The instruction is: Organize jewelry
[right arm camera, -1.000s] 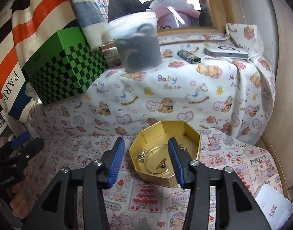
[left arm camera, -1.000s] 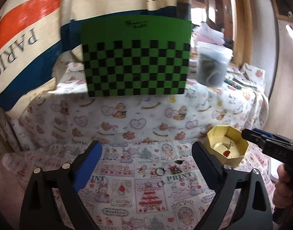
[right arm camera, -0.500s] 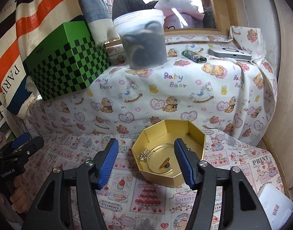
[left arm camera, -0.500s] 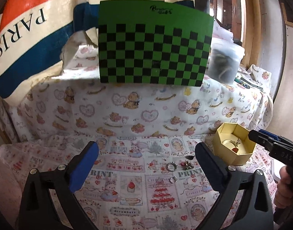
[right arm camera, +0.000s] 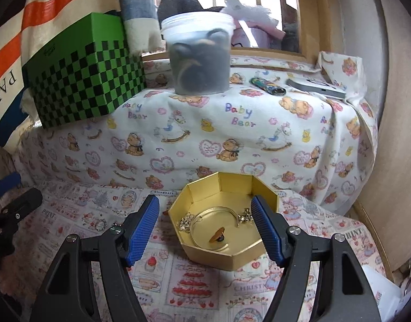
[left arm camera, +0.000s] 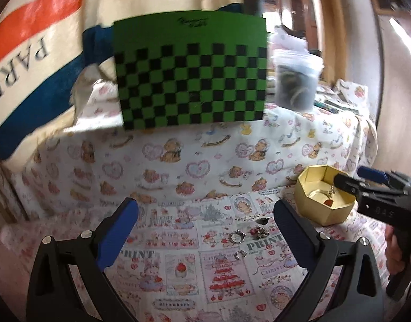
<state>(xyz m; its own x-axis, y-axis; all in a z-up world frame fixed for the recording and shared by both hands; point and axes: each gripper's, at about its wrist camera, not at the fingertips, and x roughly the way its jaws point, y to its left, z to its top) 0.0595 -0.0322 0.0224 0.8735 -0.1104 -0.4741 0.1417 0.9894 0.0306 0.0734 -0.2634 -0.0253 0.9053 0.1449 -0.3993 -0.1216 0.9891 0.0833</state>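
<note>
Jewelry: two rings (left arm camera: 238, 237) on cloth, one gold box (right arm camera: 223, 221), two gripper units spread wide.

The box (right arm camera: 233, 209) is shiny gold inside and out. A big box (left arm camera: 190, 71) at 12 o'clock is green with black squares. The cloth (right arm camera: 232, 134) is white with brown bears and pink hearts. The towel (left arm camera: 31, 43) at 10 o'clock has orange, cream and blue stripes. Both grippers have blue pads (right arm camera: 141, 230) on black arms.

green checkered box (right arm camera: 82, 80) on ledge | plastic tub (right arm camera: 198, 53) beside it | lighter (right arm camera: 267, 86) | striped PARIS cloth (left arm camera: 36, 53) behind
</note>
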